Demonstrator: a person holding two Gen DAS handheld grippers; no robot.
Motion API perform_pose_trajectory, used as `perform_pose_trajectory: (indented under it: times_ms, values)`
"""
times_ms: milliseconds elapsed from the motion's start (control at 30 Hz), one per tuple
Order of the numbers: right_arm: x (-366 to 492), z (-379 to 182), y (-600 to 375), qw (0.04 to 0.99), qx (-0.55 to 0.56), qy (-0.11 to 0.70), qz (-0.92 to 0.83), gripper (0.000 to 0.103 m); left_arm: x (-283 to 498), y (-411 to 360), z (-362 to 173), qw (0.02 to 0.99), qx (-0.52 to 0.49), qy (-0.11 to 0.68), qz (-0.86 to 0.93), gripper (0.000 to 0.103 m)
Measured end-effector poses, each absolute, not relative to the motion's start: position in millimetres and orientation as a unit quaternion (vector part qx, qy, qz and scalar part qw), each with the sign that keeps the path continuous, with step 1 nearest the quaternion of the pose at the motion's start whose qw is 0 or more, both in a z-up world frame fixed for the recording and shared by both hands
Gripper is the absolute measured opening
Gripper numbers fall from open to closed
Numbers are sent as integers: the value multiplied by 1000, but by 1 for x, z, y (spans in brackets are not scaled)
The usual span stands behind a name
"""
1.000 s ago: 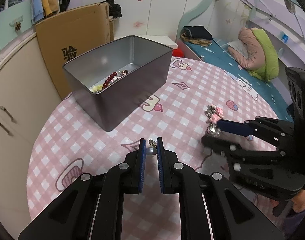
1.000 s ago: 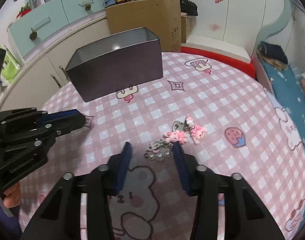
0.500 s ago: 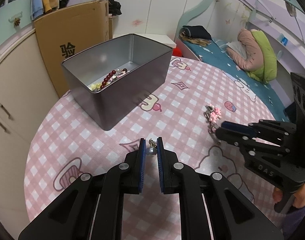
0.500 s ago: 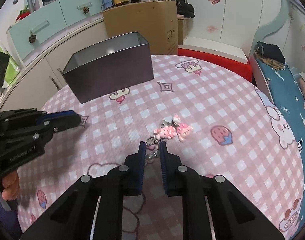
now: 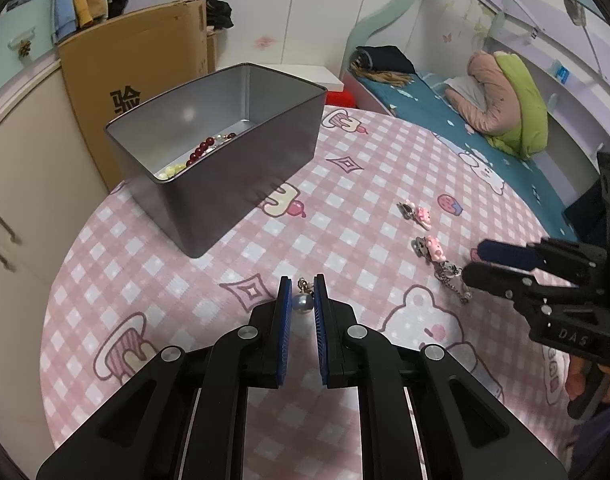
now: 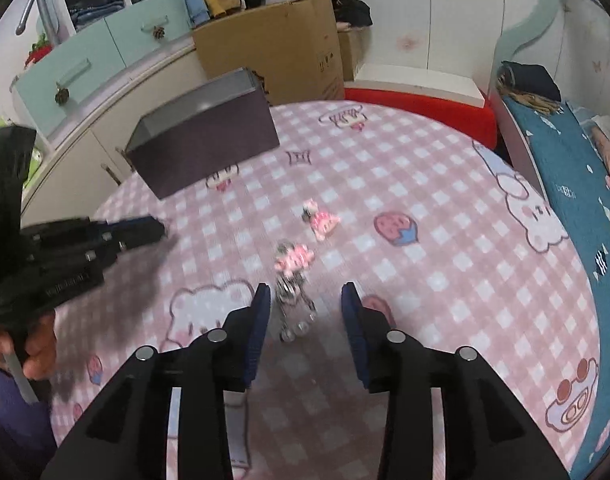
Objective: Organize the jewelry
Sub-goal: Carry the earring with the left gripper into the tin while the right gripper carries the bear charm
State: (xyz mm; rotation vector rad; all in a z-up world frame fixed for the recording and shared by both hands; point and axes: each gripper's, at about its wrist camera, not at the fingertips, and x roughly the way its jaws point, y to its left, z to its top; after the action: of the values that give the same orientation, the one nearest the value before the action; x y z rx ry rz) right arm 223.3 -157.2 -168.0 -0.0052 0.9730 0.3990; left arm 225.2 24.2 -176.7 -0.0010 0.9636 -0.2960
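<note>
My left gripper (image 5: 302, 300) is shut on a pearl earring (image 5: 303, 302) with a small gold hook, held above the pink checked tablecloth. A grey metal tin (image 5: 225, 184) stands beyond it at the back left, with red and cream beads (image 5: 199, 154) inside. My right gripper (image 6: 306, 304) is open over a silver chain piece with a pink charm (image 6: 291, 284) that lies on the cloth between its fingers. A second pink charm (image 6: 321, 222) lies a little farther away. The right gripper also shows in the left wrist view (image 5: 475, 264).
A cardboard box (image 5: 137, 72) stands behind the tin, off the round table (image 5: 105, 320). Cream cabinets are at the left. A bed with a blue sheet (image 5: 445, 108) runs along the right. The left gripper shows at the left of the right wrist view (image 6: 161, 230).
My right gripper was shut on the chain piece half a second ago and is now open, with the chain on the cloth and one pink charm lying apart. My left gripper still holds the pearl earring.
</note>
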Motion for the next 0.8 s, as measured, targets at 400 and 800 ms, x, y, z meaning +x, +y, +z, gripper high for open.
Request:
perform_pose_trajectory:
  times_ms: [400,800]
  values:
    - [248,-180,-135,862,-13,472,184,13,226,23,-180,874,-4,464,-145,12]
    - [245,-146,-159,876,43,438,199,12,226,18,-165,873,-15,455,-176,12]
